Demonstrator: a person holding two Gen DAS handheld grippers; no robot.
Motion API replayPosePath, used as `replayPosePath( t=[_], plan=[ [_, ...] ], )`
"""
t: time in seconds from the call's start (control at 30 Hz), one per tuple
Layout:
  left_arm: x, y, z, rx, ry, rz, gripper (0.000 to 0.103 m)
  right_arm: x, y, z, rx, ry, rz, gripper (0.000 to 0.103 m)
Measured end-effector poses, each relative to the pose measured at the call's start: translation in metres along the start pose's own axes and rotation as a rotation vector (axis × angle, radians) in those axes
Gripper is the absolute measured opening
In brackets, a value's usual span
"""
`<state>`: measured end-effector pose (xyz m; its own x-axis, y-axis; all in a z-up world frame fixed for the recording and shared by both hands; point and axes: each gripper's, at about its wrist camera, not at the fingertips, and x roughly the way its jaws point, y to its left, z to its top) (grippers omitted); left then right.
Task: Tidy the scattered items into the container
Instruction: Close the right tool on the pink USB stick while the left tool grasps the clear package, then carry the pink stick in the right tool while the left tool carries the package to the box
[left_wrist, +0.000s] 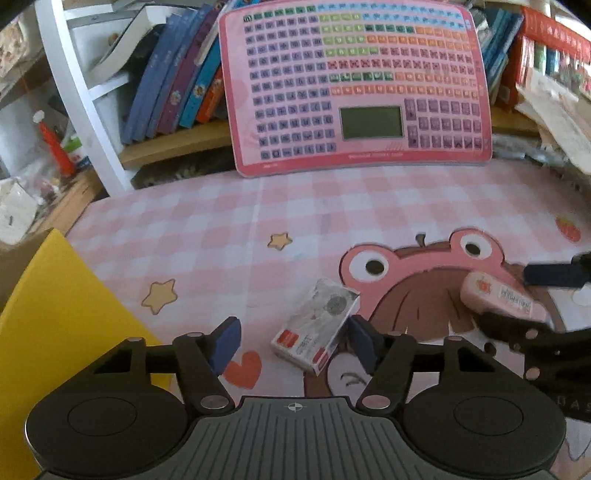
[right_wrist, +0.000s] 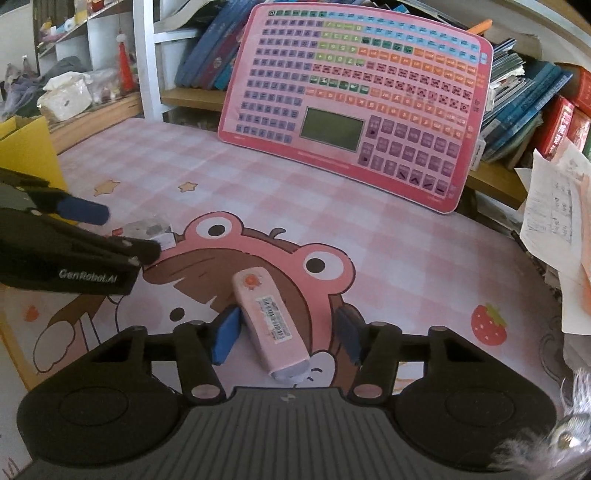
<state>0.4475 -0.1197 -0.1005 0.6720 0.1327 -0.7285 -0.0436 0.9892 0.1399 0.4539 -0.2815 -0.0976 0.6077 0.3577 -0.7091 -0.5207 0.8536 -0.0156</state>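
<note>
A small white box with red labels (left_wrist: 314, 332) lies on the pink checked mat between the fingers of my left gripper (left_wrist: 295, 343). Its right pad is at the box's edge and its left pad stands clear, so the gripper is open. A pink oblong case with a barcode sticker (right_wrist: 273, 321) lies between the pads of my right gripper (right_wrist: 288, 339). That gripper is open too, with a gap on the right side. The yellow container (left_wrist: 55, 314) stands at the mat's left edge. The pink case (left_wrist: 498, 295) and the white box (right_wrist: 147, 229) each show in the other view.
A pink keyboard-like learning board (left_wrist: 354, 85) leans against a shelf of books (left_wrist: 173, 85) at the back. Loose papers (right_wrist: 554, 206) pile up at the right edge. The two grippers work close side by side on the mat (right_wrist: 369, 214).
</note>
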Motion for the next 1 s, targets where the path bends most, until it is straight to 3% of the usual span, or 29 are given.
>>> replayPosePath(
  t=[0.1, 0.17, 0.47, 0.63, 0.77, 1.0],
  plan=[
    [0.0, 0.0, 0.001, -0.02, 0.007, -0.046, 0.042, -0.001, 0.0, -0.001, 0.01, 0.0, 0.024, 0.038],
    [-0.005, -0.004, 0.0, -0.008, 0.013, -0.069, 0.034, -0.003, 0.001, -0.001, 0.011, 0.003, 0.026, 0.03],
    [0.0, -0.007, 0.006, 0.002, 0.02, -0.073, 0.04, 0.0, 0.002, 0.007, 0.008, 0.004, 0.023, 0.029],
    [0.002, -0.006, 0.007, -0.017, 0.031, -0.105, 0.029, 0.002, 0.004, 0.01, 0.023, 0.02, 0.014, 0.027],
    [-0.002, -0.012, 0.006, -0.004, 0.054, -0.091, 0.028, -0.001, 0.006, 0.01, 0.019, 0.032, 0.013, 0.023],
    [-0.032, -0.014, 0.003, -0.012, 0.004, -0.125, 0.028, -0.016, 0.005, 0.006, 0.089, 0.053, 0.009, 0.023]
  ],
)
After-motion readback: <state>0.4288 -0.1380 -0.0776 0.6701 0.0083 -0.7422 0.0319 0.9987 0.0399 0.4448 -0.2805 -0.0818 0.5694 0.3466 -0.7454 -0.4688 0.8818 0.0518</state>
